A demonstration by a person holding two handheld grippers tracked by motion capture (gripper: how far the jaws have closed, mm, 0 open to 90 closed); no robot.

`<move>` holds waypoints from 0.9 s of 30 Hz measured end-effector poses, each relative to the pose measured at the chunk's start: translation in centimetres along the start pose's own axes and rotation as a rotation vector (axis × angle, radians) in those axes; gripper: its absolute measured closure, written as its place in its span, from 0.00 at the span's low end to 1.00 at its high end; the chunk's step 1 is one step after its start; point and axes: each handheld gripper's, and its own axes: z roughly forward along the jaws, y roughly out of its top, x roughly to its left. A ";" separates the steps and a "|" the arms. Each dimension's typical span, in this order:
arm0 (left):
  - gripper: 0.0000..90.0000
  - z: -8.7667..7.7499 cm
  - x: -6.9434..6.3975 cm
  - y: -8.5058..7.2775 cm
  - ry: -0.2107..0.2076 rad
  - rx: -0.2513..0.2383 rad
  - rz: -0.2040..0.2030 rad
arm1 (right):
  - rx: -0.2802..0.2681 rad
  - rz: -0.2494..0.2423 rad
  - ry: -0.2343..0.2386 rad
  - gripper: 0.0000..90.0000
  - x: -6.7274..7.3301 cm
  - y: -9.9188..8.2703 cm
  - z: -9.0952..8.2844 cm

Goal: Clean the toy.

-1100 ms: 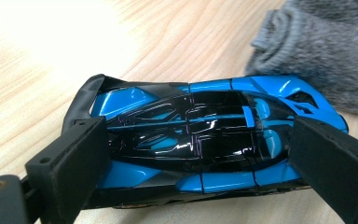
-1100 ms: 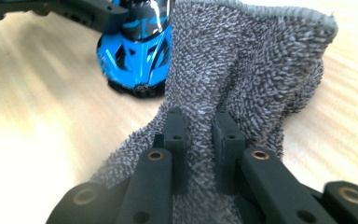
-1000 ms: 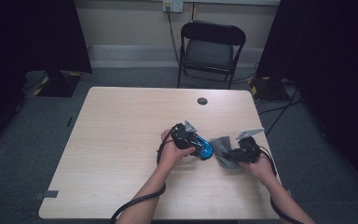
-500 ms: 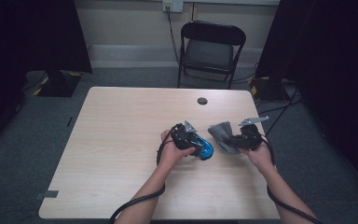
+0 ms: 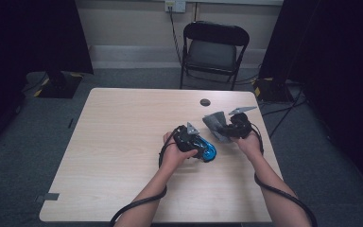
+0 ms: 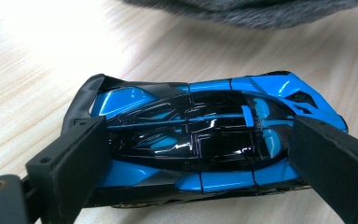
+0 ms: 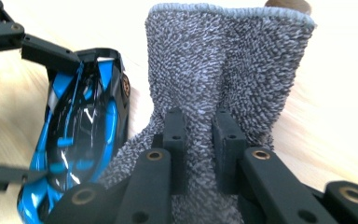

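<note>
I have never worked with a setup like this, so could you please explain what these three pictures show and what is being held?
A person sits at a wooden table holding a hand-held two-jaw tool in each hand. The high view looks down from above; the other two pictures come from small cameras riding on each tool, looking along its black jaws. The left tool grips a blue and black toy car that rests on the table, one jaw at each end. The right tool is shut on a bunched grey cloth, held beside the car. A small dark round object lies farther back, and a folding chair stands behind the table.
</note>
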 end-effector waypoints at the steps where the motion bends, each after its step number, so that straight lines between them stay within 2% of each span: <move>1: 0.06 0.0 0.0 0.0 -0.001 0.001 -0.002 | 0.002 0.008 0.010 0.87 0.0 0.2 0.4; 8: 0.06 0.0 0.0 -0.1 -0.003 -0.003 -0.003 | 0.032 -0.021 0.024 0.87 0.8 0.5 3.6; 10: 0.06 -0.1 0.0 -0.1 -0.001 -0.005 0.001 | 0.037 -0.049 0.017 0.86 1.2 0.5 4.4; 12: 0.06 0.0 0.0 -0.2 -0.001 -0.013 0.000 | 0.052 -0.072 0.038 0.86 1.6 0.5 5.2; 14: 0.06 0.0 0.0 -0.2 0.001 -0.013 0.003 | 0.055 -0.106 0.040 0.86 2.1 0.5 5.7; 16: 0.06 0.0 0.0 -0.2 -0.003 -0.011 -0.002 | 0.054 -0.111 0.039 0.86 2.4 0.6 6.0; 20: 0.06 0.0 0.0 -0.2 -0.003 -0.009 -0.002 | 0.066 -0.088 0.046 0.87 2.2 0.7 6.1; 27: 0.06 0.0 0.1 -0.1 -0.004 -0.006 -0.003 | 0.067 -0.097 0.051 0.87 2.3 0.4 6.0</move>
